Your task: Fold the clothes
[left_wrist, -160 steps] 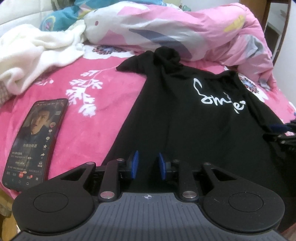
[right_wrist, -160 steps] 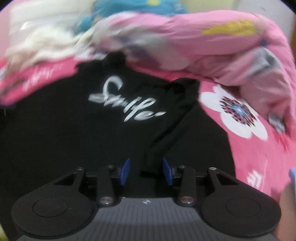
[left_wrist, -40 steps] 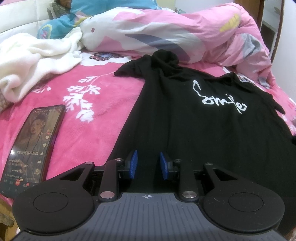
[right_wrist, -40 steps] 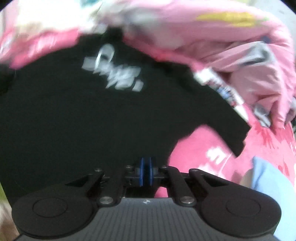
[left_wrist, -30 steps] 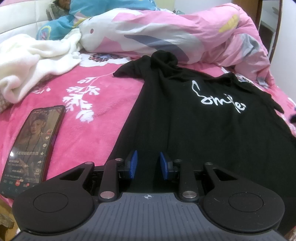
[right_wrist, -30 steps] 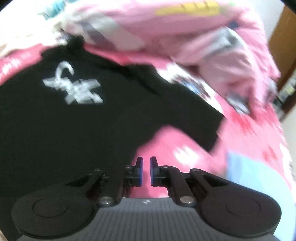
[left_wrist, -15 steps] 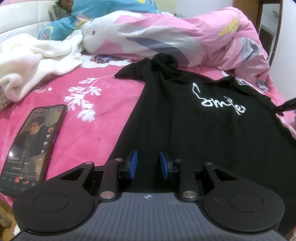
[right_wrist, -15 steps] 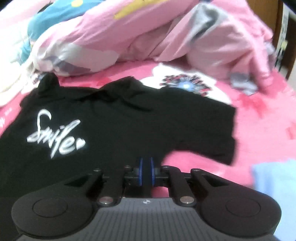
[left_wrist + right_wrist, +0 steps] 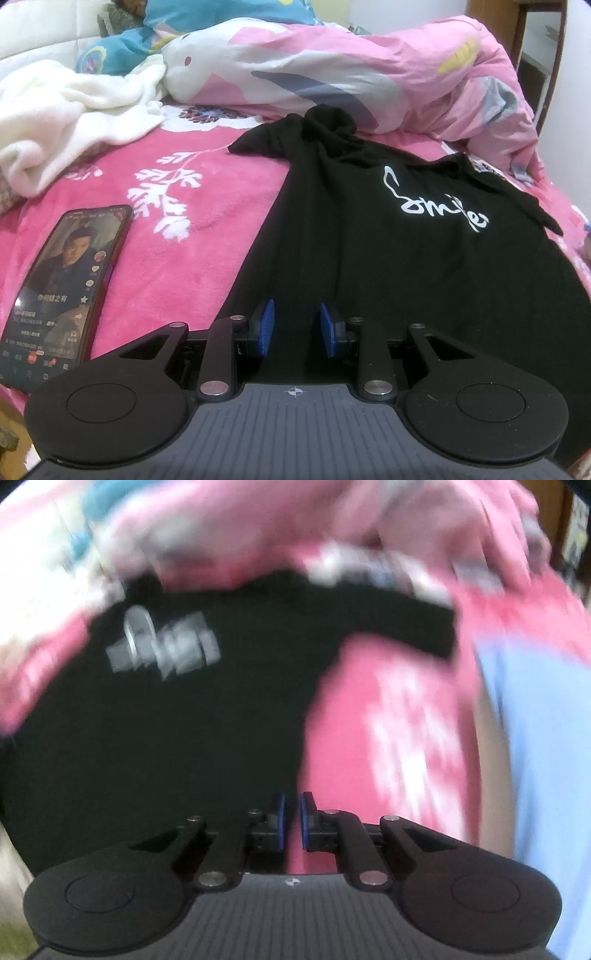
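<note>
A black T-shirt (image 9: 388, 236) with white "Smile" lettering lies spread face up on the pink bed cover (image 9: 177, 236). Its left sleeve is bunched near the quilt; its right sleeve (image 9: 402, 627) lies spread out flat. My left gripper (image 9: 297, 328) is open and empty, low over the shirt's bottom hem. The right wrist view is blurred by motion. My right gripper (image 9: 290, 821) has its pads a narrow gap apart with nothing between them, at the shirt's right side edge (image 9: 306, 738) near the hem.
A lit phone (image 9: 62, 291) lies on the cover left of the shirt. A white fleece blanket (image 9: 70, 118) and a pink quilt (image 9: 332, 81) are heaped at the back. A light blue cloth (image 9: 535, 757) lies at the right of the shirt.
The right gripper has swung from the right sleeve back toward the shirt's side edge, and its pads have parted slightly. The sleeve now lies spread out. The left gripper has stayed put.
</note>
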`<state>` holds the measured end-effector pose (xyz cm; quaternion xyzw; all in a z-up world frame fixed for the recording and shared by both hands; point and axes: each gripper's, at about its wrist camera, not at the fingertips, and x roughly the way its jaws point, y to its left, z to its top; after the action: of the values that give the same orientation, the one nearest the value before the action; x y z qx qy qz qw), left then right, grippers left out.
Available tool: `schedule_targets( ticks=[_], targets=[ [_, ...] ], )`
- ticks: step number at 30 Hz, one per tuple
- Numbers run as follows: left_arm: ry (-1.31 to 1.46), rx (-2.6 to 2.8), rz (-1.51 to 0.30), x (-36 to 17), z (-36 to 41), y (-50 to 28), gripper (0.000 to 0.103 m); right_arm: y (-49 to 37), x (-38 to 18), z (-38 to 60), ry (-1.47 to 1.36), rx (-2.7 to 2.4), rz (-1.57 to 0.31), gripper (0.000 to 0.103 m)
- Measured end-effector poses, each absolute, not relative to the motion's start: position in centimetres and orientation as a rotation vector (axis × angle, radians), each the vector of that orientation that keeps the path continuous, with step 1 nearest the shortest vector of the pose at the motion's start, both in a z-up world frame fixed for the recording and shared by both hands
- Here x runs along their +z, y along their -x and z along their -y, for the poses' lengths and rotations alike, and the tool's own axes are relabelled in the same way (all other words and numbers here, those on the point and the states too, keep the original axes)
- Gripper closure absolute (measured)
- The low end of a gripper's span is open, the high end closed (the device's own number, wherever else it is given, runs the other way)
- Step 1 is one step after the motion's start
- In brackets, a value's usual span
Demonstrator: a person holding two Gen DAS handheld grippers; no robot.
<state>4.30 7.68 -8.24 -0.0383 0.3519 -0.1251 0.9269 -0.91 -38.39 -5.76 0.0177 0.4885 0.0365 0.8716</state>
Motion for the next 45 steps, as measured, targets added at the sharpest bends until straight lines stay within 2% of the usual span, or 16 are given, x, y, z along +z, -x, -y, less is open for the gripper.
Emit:
schedule_targets(
  ticks=[4,8,11,15,19,23,26,31,36,40,45],
  targets=[
    [0.111,-0.266,-0.743,-8.0,-8.2,-4.6,0.075,5.8,-2.8,40.4,-0.09,-0.078,-0.919,0.096],
    [0.112,-0.243,-0.753,-7.1,-8.1,-4.3,0.075,7.5,-1.0,37.3,-0.118,0.058,-0.817,0.096],
    [0.061,-0.222,-0.739,-6.5,-7.8,-2.4,0.07,8.1,-2.4,34.4,-0.106,0.163,-0.807,0.096],
    [0.003,-0.226,-0.75,-7.3,-8.7,0.8,0.069,11.2,-6.3,35.0,-0.205,0.163,-0.875,0.095],
    [-0.032,-0.234,-0.775,-7.1,-9.9,3.7,0.069,16.3,-6.1,37.9,-0.395,0.127,-0.848,0.095],
    [-0.018,-0.155,-0.843,-7.1,-11.6,4.6,0.069,19.6,-6.8,39.5,-0.435,-0.003,-0.867,0.091],
    [0.025,-0.129,-0.812,-5.3,-12.9,4.9,0.069,20.2,-6.5,40.2,-0.513,-0.028,-0.812,0.091],
    [0.03,-0.186,-0.709,0.2,-12.1,3.0,0.068,18.4,-3.8,39.3,-0.502,0.034,-0.667,0.09],
    [0.08,-0.277,-0.632,5.7,-9.1,-1.2,0.063,14.0,-1.3,38.6,-0.478,0.126,-0.581,0.088],
    [0.141,-0.333,-0.648,6.9,-5.1,-6.2,0.063,9.6,0.9,38.2,-0.461,0.162,-0.533,0.084],
    [0.141,-0.31,-0.708,3.7,-1.2,-12.5,0.063,2.7,3.4,37.8,-0.458,0.205,-0.526,0.079]
  ],
)
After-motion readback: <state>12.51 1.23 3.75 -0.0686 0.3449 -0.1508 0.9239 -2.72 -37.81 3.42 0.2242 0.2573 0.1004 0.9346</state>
